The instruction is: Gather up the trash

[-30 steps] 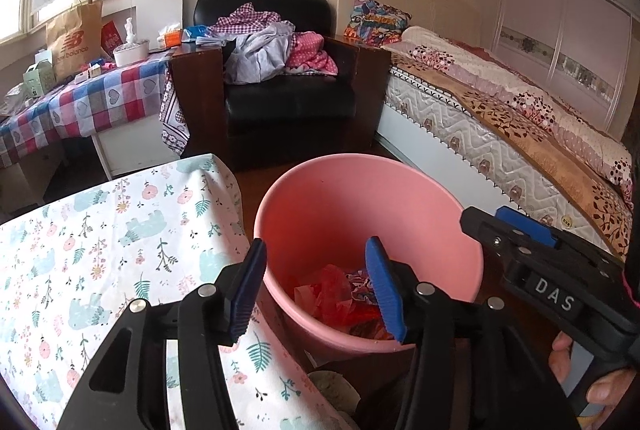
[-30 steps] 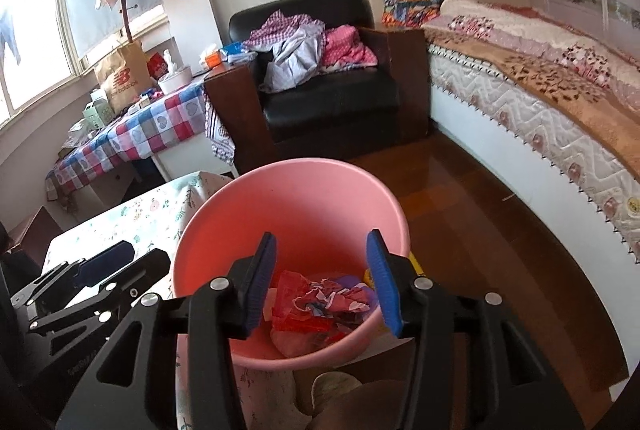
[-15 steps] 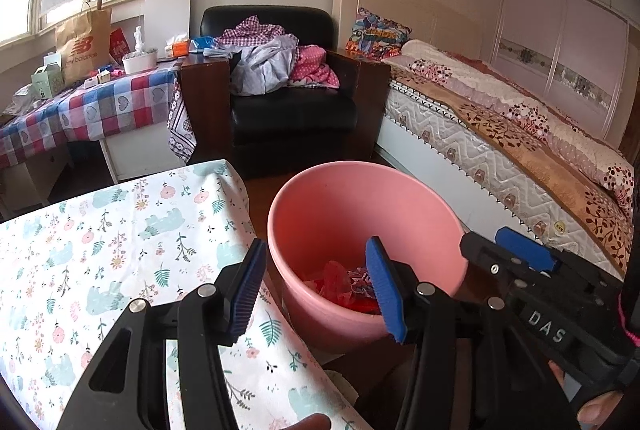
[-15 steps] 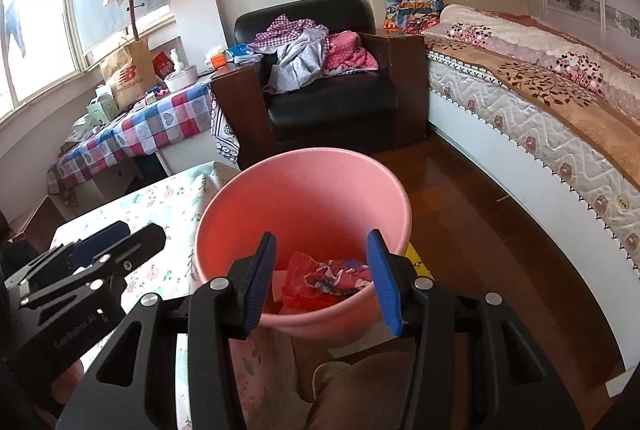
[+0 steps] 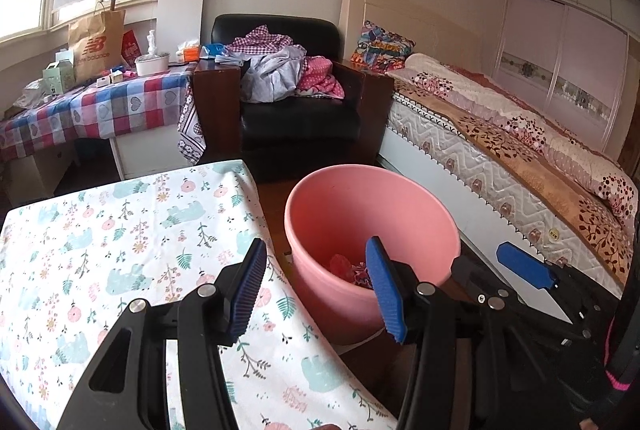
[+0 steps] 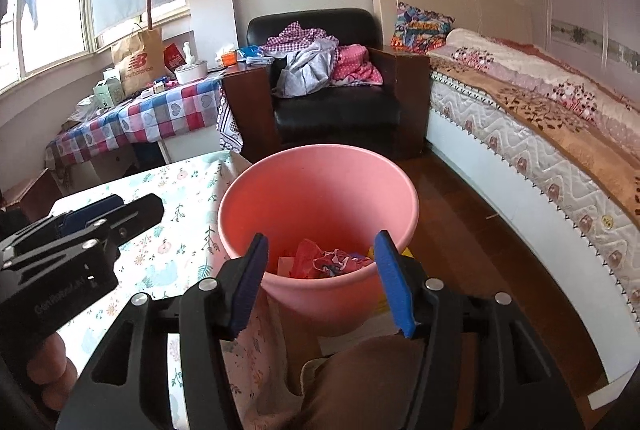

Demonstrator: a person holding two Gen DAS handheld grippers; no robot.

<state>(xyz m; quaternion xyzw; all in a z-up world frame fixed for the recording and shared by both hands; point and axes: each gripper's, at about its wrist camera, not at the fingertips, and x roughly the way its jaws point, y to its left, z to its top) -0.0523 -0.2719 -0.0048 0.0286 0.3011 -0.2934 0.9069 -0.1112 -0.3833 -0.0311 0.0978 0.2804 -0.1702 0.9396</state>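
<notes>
Both my tools are empty: the left tool (image 5: pixel 316 286) stands with jaws apart, the right tool (image 6: pixel 320 280) with jaws opening, nothing between them. Just past them on the floor, right of the flowered worktop (image 5: pixel 100 250), stands the pink bin (image 6: pixel 320 197). In its bottom lies the trash (image 6: pixel 324 260): red, crumpled wrappers. I judge them light, soft and crinkly, best pinched at a raised fold.
</notes>
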